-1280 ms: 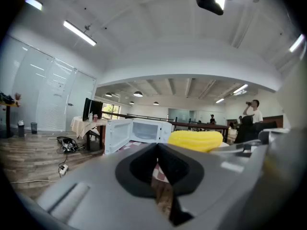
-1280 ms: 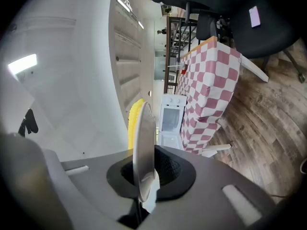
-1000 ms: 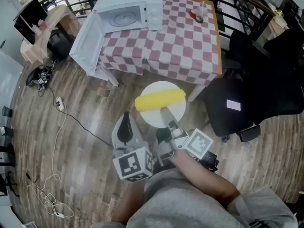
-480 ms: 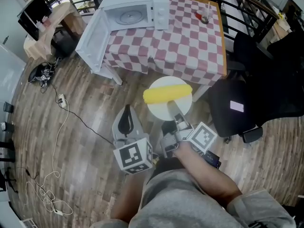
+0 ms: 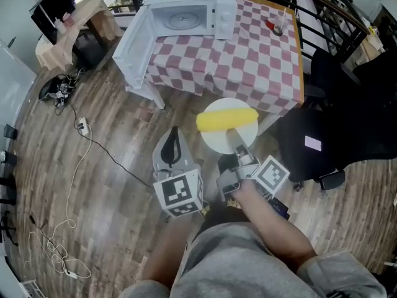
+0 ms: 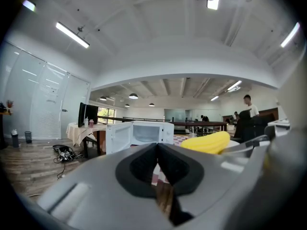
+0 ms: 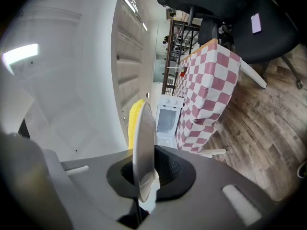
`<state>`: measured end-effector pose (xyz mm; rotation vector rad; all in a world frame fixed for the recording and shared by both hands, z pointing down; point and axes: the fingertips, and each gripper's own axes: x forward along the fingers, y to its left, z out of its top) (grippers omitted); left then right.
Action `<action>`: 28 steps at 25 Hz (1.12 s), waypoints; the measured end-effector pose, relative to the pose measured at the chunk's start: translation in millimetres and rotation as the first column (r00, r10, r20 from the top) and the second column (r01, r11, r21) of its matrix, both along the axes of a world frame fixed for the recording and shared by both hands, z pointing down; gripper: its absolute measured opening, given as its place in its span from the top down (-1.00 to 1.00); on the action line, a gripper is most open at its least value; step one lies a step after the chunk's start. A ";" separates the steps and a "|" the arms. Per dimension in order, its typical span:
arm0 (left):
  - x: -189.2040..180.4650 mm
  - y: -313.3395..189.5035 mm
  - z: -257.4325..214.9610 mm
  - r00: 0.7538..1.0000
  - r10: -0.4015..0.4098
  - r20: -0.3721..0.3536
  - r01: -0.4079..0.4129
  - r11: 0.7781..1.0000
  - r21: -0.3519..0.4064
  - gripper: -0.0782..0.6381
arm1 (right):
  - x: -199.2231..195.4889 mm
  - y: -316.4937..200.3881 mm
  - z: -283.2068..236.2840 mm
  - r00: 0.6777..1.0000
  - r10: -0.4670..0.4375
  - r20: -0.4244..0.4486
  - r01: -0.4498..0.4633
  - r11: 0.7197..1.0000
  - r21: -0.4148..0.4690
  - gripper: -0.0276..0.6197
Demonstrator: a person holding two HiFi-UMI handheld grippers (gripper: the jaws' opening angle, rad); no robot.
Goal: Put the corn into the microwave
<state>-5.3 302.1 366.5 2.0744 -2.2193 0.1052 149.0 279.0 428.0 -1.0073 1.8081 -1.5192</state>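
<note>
The corn (image 5: 227, 120), a whole yellow cob, lies across a round white plate (image 5: 214, 143) that is held level in the air above the wooden floor (image 5: 118, 135), just in front of the table's near edge. The right gripper (image 5: 236, 144) has its jaws clamped together on the near rim of the plate; in the right gripper view the rim stands edge-on between the two black pads, with the cob showing beyond it. The left gripper (image 5: 173, 136) hangs just beside the plate on its left, its jaws pressed together with nothing between them, apart from the plate. Ahead, the table (image 5: 254, 61) is covered with a red-and-white checked cloth, and a white microwave (image 5: 198, 11) sits at its far left corner with its door (image 5: 133, 45) swung wide open to the left, the glass turntable visible inside. A small red thing stands near the table's far right corner, too small to make out. A black office chair (image 5: 329, 135) stands to the right of the table, and a cable (image 5: 74, 185) trails over the floor on the left.
</note>
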 end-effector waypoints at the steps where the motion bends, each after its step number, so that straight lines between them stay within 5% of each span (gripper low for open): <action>1: -2.0 0.2 0.8 1.000 0.004 0.004 -0.004 1.000 0.002 0.76 | -1.6 0.8 1.5 1.000 0.005 0.000 -0.005 1.000 -0.004 0.90; 13: -19.4 -40.0 2.8 1.000 0.025 0.016 -0.025 1.000 0.005 0.76 | -30.6 -44.0 -6.4 0.999 0.037 0.033 -0.038 0.998 0.042 0.90; 28: -26.3 -181.6 16.7 0.999 0.045 0.012 -0.045 0.998 -0.038 0.76 | -45.5 -176.4 7.8 1.000 -0.002 -0.003 0.002 0.999 0.044 0.90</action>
